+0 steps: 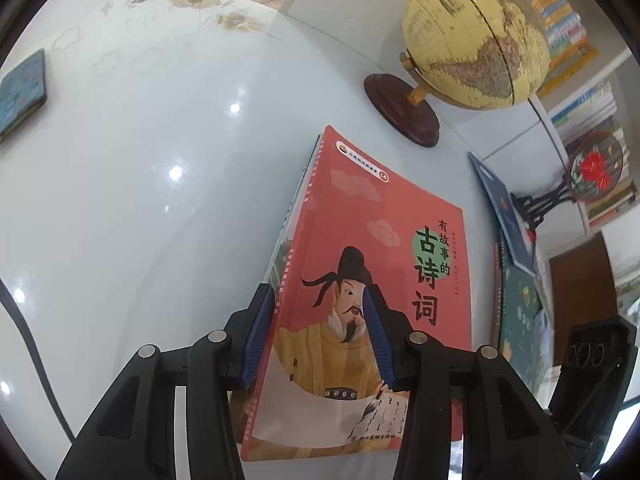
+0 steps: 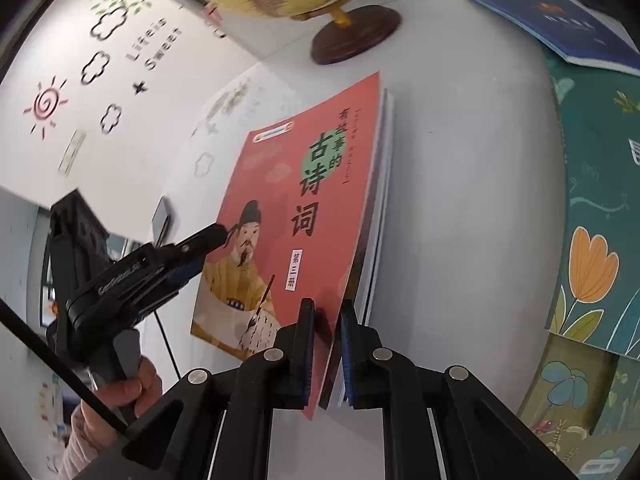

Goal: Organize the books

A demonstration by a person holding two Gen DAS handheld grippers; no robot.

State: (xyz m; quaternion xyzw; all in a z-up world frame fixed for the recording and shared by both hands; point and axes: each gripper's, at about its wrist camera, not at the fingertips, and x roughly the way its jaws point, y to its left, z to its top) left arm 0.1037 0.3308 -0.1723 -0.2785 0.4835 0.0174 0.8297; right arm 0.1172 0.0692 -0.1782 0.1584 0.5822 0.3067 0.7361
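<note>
Both grippers clamped the red book [image 1: 360, 280] over the table [image 1: 140, 200], its long axis toward twelve o'clock: left gripper [image 1: 318, 336] at its spine edge, right gripper [image 2: 326, 344] at the page edge.

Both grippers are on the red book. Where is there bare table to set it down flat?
Widest bare table lies left of the red book, out to the small blue book at the far left edge. A narrower bare strip runs between the red book and the teal books. Crowded: far right, around the globe, dark blue book and teal pile.
</note>
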